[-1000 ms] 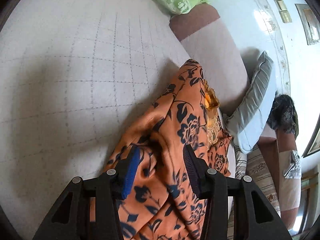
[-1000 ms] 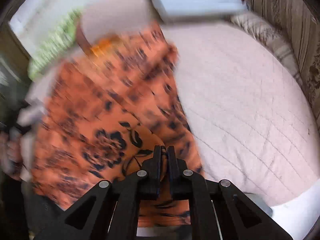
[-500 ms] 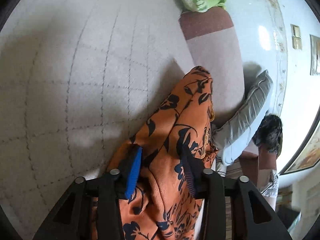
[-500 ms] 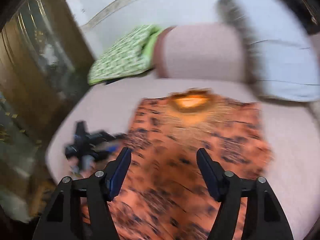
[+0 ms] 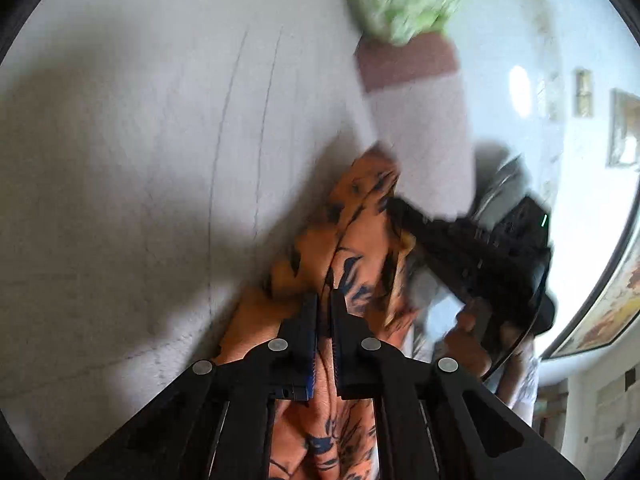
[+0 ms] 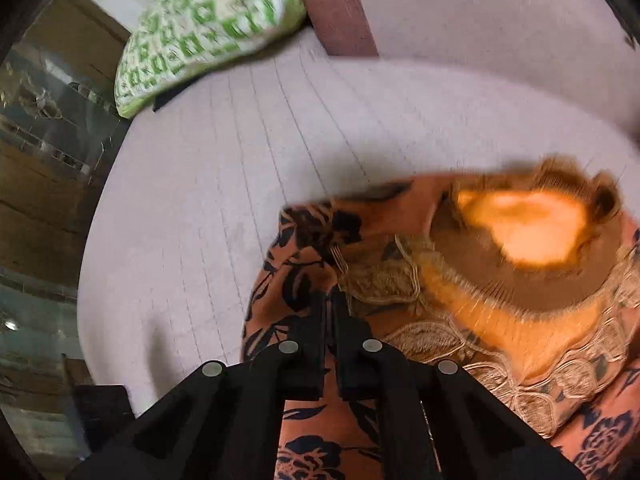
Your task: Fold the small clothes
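An orange garment (image 5: 352, 248) with dark blue flowers lies on the pale quilted bed cover (image 5: 140, 160). My left gripper (image 5: 324, 300) is shut on a raised fold of it, and cloth shows between the fingers. In the right wrist view the garment (image 6: 304, 280) shows its embroidered neckline (image 6: 520, 248). My right gripper (image 6: 330, 296) is shut on the cloth just left of that neckline, near a shoulder. The left wrist view also catches the right gripper (image 5: 404, 210) at the garment's far end, held by a person's hand (image 5: 468, 328).
A green patterned pillow (image 6: 200, 24) and a pink bolster with a maroon end (image 6: 340, 4) lie at the head of the bed. Dark wood and glass furniture (image 6: 44, 160) stands off the bed's left edge. Framed pictures (image 5: 624, 132) hang on the wall.
The left jaws have closed on the fold they straddled. The right gripper swung across the garment to the neckline side, opening on the way and shutting again on the cloth.
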`<state>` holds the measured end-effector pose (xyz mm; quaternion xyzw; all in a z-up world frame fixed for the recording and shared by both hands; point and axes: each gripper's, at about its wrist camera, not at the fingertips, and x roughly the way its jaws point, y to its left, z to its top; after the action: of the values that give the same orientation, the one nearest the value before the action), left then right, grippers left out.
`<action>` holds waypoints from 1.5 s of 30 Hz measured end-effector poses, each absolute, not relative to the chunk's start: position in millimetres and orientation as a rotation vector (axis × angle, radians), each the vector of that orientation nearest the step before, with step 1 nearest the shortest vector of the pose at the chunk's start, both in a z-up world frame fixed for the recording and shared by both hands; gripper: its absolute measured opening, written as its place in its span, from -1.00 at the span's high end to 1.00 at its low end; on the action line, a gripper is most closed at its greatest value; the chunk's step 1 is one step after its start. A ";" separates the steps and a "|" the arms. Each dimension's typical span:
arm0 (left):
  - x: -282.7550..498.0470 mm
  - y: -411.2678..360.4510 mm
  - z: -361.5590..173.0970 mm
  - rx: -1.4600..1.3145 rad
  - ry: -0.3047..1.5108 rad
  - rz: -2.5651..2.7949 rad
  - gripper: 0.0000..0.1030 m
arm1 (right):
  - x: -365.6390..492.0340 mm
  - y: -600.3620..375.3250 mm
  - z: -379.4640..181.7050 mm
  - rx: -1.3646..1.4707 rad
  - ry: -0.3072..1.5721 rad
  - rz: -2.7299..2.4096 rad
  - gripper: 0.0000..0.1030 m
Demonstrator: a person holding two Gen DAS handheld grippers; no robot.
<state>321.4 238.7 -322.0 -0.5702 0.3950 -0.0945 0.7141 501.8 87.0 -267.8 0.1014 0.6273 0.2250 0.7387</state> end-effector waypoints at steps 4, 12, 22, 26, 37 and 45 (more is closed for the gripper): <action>312.5 247.1 -297.2 -1.199 0.747 -0.180 0.92 | 500.7 75.6 -251.0 0.276 1.305 0.490 0.95; 351.3 244.6 -342.6 -1.246 0.962 -0.084 0.68 | 482.0 67.0 -271.4 0.273 1.372 0.418 0.73; 304.3 190.4 -219.0 -0.748 0.800 -0.040 0.29 | 262.0 -118.2 -193.9 0.419 1.170 0.239 -0.20; 242.5 138.4 -210.9 -0.576 0.845 -0.133 -0.13 | 194.9 -171.3 -217.8 0.439 1.211 0.080 -0.19; 180.2 86.4 -258.1 -0.430 1.095 -0.118 -0.09 | 149.0 -196.8 -227.9 0.408 1.275 0.109 0.86; 172.8 104.1 -251.7 -0.516 1.122 -0.131 -0.09 | 132.0 -200.1 -242.1 0.531 1.214 0.105 0.45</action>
<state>172.8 104.1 -251.7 -0.2416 0.5255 -0.0613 0.8135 132.0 -200.1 -242.1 0.2465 0.5633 0.0488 0.7871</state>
